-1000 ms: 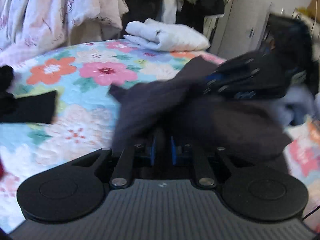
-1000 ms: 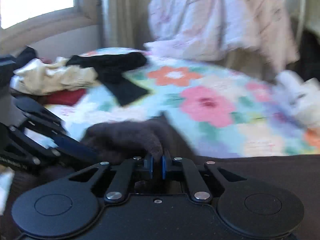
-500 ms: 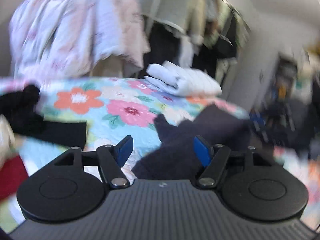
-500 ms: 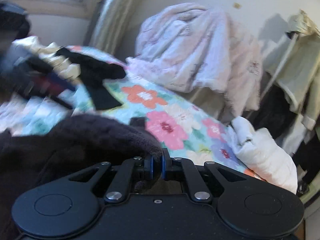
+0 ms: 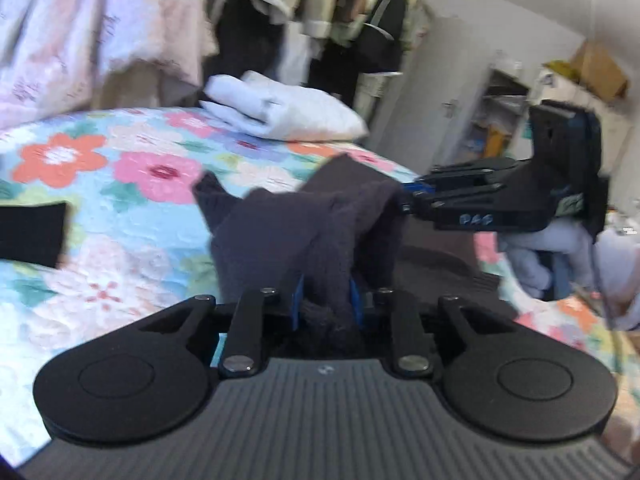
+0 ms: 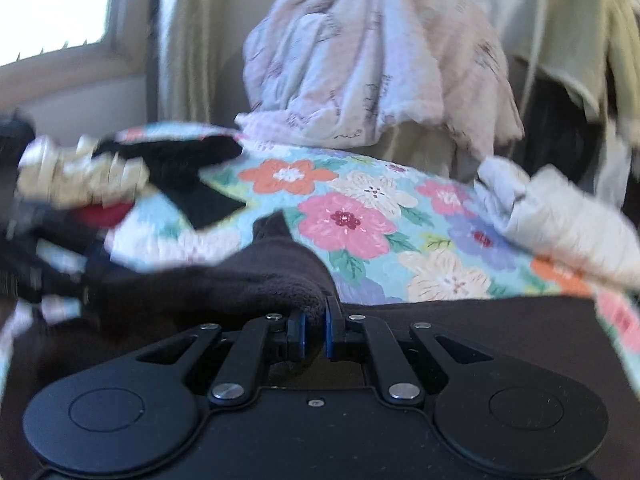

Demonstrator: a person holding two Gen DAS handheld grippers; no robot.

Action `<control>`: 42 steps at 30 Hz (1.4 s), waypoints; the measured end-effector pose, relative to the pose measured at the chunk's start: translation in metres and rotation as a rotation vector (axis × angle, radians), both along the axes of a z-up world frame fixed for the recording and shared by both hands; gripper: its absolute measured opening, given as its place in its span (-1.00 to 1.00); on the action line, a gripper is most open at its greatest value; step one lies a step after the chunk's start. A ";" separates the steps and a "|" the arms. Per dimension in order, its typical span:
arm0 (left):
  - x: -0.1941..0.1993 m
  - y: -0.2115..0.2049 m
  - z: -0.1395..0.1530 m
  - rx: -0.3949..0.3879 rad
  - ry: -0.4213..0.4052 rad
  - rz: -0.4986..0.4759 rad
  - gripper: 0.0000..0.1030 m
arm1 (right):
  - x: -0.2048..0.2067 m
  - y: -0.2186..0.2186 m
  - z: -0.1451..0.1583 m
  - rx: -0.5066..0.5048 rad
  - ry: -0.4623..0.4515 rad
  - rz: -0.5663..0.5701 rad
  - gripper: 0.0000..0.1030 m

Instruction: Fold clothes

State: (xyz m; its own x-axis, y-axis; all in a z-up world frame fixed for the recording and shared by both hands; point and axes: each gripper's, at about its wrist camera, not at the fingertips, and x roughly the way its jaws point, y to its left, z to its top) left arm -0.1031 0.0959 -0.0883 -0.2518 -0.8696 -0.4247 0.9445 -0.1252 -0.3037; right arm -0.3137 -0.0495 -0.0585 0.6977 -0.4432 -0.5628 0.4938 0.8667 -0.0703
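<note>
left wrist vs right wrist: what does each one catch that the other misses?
Left wrist only: the right tool from the side, shut on the dark sweater, plus a cardboard box up high. Right wrist only: a window, a cream garment and something red. Both: flowered bedspread, folded white clothes, pink blanket, black garment.

Daylit room, soft light, motion blur in both wrist views.

I read daylight from the window [image 6: 56, 4], blown out white at upper left of the right wrist view. No hard shadows on the floral bedspread [image 6: 360, 216]. Blur smears the cream garment [image 6: 76, 172] at left and the right gripper [image 5: 404, 200] seen from the left wrist. Fisheye bends the edges; corners go dark. My near gripper bodies stay sharp.
</note>
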 end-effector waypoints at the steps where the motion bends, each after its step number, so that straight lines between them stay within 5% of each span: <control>1: 0.003 0.000 0.001 0.001 -0.022 0.064 -0.59 | 0.001 -0.002 0.000 0.028 -0.019 -0.003 -0.81; 4: 0.030 0.003 -0.002 0.027 -0.056 0.287 -0.41 | 0.017 -0.010 0.002 0.099 -0.063 0.020 -0.80; 10: 0.056 0.013 -0.004 0.125 -0.188 0.455 -0.34 | 0.083 -0.013 0.000 0.407 -0.160 0.101 -0.65; 12: 0.045 0.013 0.001 0.092 -0.266 0.408 -0.25 | 0.084 -0.007 0.002 0.407 -0.160 0.123 -0.63; 14: 0.030 0.014 0.004 0.043 -0.316 0.303 0.08 | 0.062 0.003 0.002 0.327 -0.135 0.108 -0.51; 17: 0.017 0.005 0.002 0.025 -0.342 0.235 0.12 | 0.007 -0.003 -0.006 0.385 -0.155 0.042 -0.11; 25: -0.007 -0.031 -0.010 0.043 -0.422 0.196 0.35 | -0.140 -0.005 -0.028 0.303 -0.016 -0.314 -0.05; 27: 0.008 -0.033 -0.013 0.072 -0.332 0.262 -0.06 | -0.157 -0.005 -0.035 0.308 0.004 -0.364 0.00; 28: 0.019 -0.035 -0.017 0.084 -0.251 0.283 -0.50 | -0.165 -0.004 -0.039 0.311 0.014 -0.383 0.01; 29: 0.030 -0.038 -0.020 0.095 -0.170 0.302 -0.58 | -0.169 -0.005 -0.043 0.313 0.019 -0.402 0.04; 30: 0.039 -0.040 -0.024 0.098 -0.097 0.304 -0.61 | -0.172 -0.006 -0.047 0.316 0.024 -0.422 0.05; 36: 0.052 -0.040 -0.043 0.095 0.012 0.364 -0.70 | -0.178 -0.009 -0.069 0.385 0.011 -0.457 0.12; 40: 0.089 -0.028 -0.056 0.022 0.316 0.435 -0.73 | -0.166 -0.013 -0.081 0.326 0.038 -0.445 0.23; 42: 0.096 -0.027 -0.060 0.022 0.355 0.446 -0.73 | -0.161 -0.018 -0.091 0.346 0.048 -0.400 0.16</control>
